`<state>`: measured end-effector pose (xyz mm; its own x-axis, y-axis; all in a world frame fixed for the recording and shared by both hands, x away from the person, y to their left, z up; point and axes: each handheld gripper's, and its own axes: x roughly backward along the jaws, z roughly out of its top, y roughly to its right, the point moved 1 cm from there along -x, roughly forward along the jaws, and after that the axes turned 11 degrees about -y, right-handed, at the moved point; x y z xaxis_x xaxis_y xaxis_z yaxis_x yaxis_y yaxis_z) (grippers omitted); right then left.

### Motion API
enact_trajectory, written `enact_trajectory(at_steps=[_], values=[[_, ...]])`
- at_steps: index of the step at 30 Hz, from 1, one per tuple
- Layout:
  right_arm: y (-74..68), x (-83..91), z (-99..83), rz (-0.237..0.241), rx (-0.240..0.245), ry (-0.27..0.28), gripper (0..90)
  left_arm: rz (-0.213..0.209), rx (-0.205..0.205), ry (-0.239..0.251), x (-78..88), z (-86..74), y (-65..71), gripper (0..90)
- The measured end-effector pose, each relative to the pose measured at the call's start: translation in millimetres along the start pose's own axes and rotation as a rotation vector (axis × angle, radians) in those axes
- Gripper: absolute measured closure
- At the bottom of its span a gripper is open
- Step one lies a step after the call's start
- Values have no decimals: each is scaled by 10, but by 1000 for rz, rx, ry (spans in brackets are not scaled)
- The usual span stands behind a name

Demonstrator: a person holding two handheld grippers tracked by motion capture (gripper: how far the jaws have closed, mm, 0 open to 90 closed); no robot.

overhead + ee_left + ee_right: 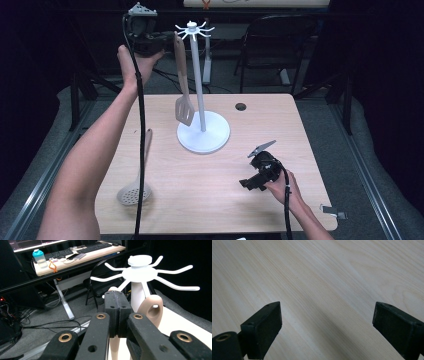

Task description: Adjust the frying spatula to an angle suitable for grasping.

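Forearms enter from the bottom of the high view, each hand carrying a claw. At upper left the left claw [172, 40] is raised level with the top of the white rack [202, 131] and is clamped shut on the spatula [183, 87], gripping it near the top of its handle. The spatula hangs nearly straight down, its slotted blade just beside the rack's pole, above the round base. In the left claw view the jaws meet on the handle at centre frame, and the handle's hanging hole [153, 311] sits just right of them, below the rack's hooks [175, 285] at upper right.

At lower right of the high view the right claw [246, 184] rests low over the surface [225, 200]; its own view shows the jaws spread wide with nothing between them. A skimmer [134, 192] lies at lower left of the surface, well apart from the rack.

Judging from this, the step in hand is threading the hole onto a hook. The hole is small and the hooks thin, so a slight misalignment could make the handle bump a hook and tip or turn the rack, since the other claw is not steadying the base. Letting go before the hook passes fully through would drop the spatula onto the base. The long blade could also swing and knock the pole
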<state>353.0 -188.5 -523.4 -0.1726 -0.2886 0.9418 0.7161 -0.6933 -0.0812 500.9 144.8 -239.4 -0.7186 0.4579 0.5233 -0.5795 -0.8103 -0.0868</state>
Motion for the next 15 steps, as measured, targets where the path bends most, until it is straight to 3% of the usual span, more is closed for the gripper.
enact_trajectory(at_steps=[7, 11, 15], values=[[-2, -5, -4, 10, -6, 6, 86, -2, -3, 11, 103, -66, -11, 900], [0, 16, 1, -22, 6, -14, 87, -15, -11, 21, 176, -110, 15, 900], [-22, -3, 5, -3, -2, 3, 88, -35, -28, 38, 259, -135, 79, 900]])
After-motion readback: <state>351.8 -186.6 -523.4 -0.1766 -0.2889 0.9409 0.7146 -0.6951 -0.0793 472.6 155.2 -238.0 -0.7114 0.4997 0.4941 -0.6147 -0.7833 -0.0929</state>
